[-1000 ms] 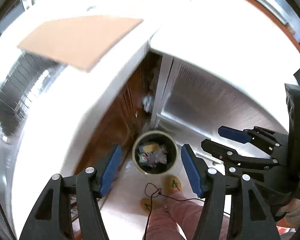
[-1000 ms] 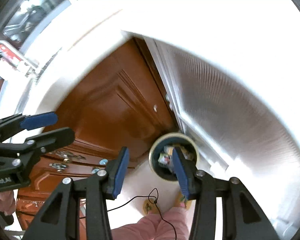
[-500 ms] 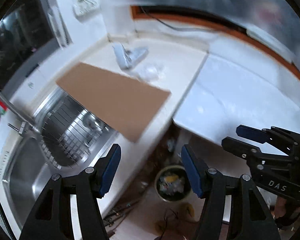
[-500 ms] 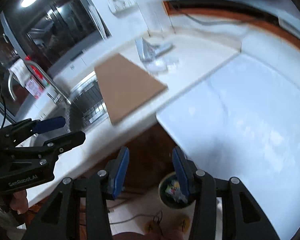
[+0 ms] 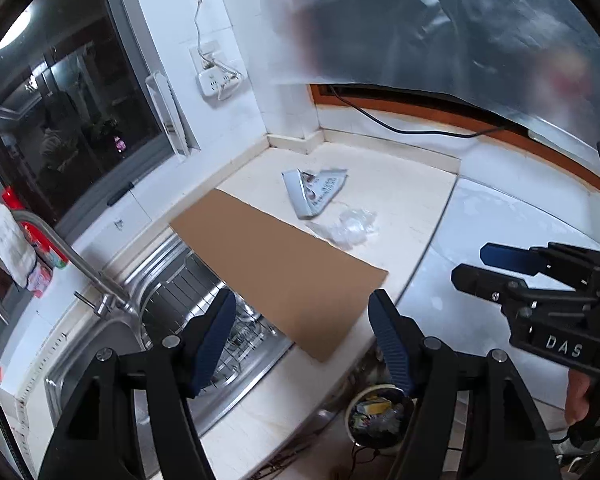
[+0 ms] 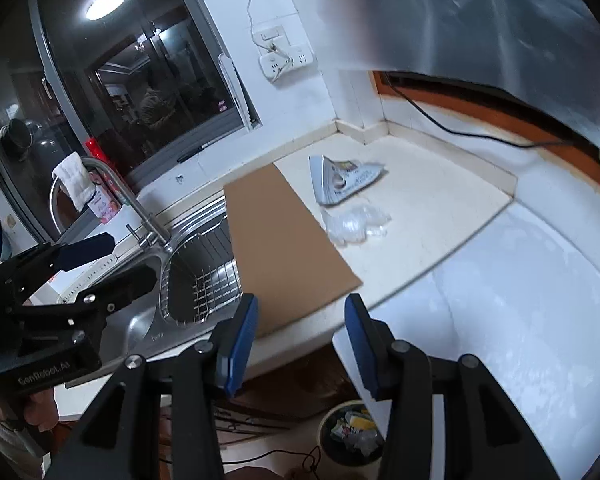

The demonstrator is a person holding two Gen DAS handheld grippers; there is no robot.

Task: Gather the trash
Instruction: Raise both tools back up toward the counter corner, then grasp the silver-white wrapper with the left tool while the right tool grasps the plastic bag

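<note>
A folded grey-white wrapper [image 5: 314, 191] [image 6: 342, 182] and a crumpled clear plastic film [image 5: 346, 228] [image 6: 356, 222] lie on the cream counter near the corner. A round bin [image 5: 376, 416] [image 6: 352, 434] with trash in it stands on the floor below the counter edge. My left gripper [image 5: 302, 340] is open and empty, held above the counter's front edge. My right gripper [image 6: 300, 340] is open and empty, also above the front edge. Each shows in the other's view, the right one [image 5: 500, 266] and the left one [image 6: 96, 260].
A brown cardboard sheet [image 5: 276, 264] [image 6: 280, 240] lies across the counter and over the steel sink [image 5: 100, 344] with its wire basket [image 6: 204, 276] and tap [image 6: 136, 204]. A white appliance top [image 6: 520, 320] sits at the right. A wall socket [image 5: 216, 78] and black cable [image 5: 420, 128] are behind.
Both cameras have swung up from the floor bin to the countertop. The wrapper, the film and the cardboard have come into full view. Both grippers have stayed open.
</note>
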